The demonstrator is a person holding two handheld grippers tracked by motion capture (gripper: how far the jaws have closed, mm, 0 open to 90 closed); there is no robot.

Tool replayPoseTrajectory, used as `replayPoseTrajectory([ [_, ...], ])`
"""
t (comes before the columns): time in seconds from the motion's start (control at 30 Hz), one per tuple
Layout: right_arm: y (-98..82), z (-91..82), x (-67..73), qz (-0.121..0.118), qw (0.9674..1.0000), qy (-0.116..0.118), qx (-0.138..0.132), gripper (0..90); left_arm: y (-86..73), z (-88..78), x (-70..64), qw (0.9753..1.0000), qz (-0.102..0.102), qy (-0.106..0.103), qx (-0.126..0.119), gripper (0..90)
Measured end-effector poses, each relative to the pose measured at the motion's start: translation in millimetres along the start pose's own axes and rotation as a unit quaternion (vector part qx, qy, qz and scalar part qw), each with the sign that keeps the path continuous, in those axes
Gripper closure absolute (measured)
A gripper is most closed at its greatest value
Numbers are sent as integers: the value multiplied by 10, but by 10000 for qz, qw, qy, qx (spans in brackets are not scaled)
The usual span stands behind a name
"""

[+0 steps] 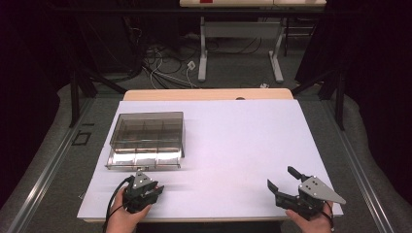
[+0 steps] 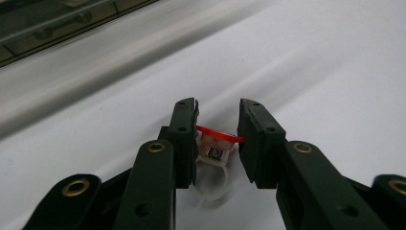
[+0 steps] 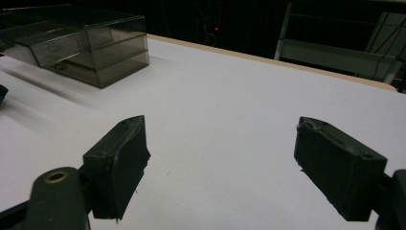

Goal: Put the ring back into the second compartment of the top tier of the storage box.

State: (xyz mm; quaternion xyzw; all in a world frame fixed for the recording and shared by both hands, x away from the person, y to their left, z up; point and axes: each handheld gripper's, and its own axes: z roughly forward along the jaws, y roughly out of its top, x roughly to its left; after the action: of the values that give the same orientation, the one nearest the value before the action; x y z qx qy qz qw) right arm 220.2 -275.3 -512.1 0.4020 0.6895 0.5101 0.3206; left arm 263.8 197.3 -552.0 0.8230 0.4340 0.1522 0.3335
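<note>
In the high view a white bench (image 1: 233, 145) takes the middle of the frame. At the left of it stands a clear plastic box (image 1: 148, 131) with small compartments inside; its front part, toward the bottom of the frame, looks bright and open like a drawer or a tray.

The left gripper (image 1: 145, 190) is at the lower left of the high view, just under the box, and a hand (image 1: 125, 218) holds it from the bottom edge. In the left gripper view its jaws are only a little apart, and between them sits a small object (image 2: 216, 148) with a flat red top, a white plastic body and something metallic in the middle. The right jaw seems to touch the red top at its edge, and the left jaw is close at the other side. I cannot tell what the object is. The edge of the box shows at the upper left of that view.

The right gripper (image 1: 284, 180) is at the lower right of the high view, near the front edge of the bench. In the right gripper view its jaws stand wide apart with only bare white bench between them. The box (image 3: 91, 45) is at the upper left there, well apart from this gripper.
</note>
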Motion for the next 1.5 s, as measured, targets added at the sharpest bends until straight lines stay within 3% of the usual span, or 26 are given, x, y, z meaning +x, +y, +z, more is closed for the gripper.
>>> replayPoseTrajectory([
  [0.23,0,-1,0,3,10000,8,18,181,6,-43,-1,9998,-202,-79,-16,684],
  [0.67,0,-5,-1,24,10000,7,15,181,15,-95,-13,9991,-385,-88,-127,685],
  [1.0,0,-4,-2,21,10000,3,13,181,22,-185,-14,9962,-834,-4,-238,686],
  [1.5,-4,1,-11,48,10000,39,17,181,10,-310,22,9927,-1162,23,-324,687],
])
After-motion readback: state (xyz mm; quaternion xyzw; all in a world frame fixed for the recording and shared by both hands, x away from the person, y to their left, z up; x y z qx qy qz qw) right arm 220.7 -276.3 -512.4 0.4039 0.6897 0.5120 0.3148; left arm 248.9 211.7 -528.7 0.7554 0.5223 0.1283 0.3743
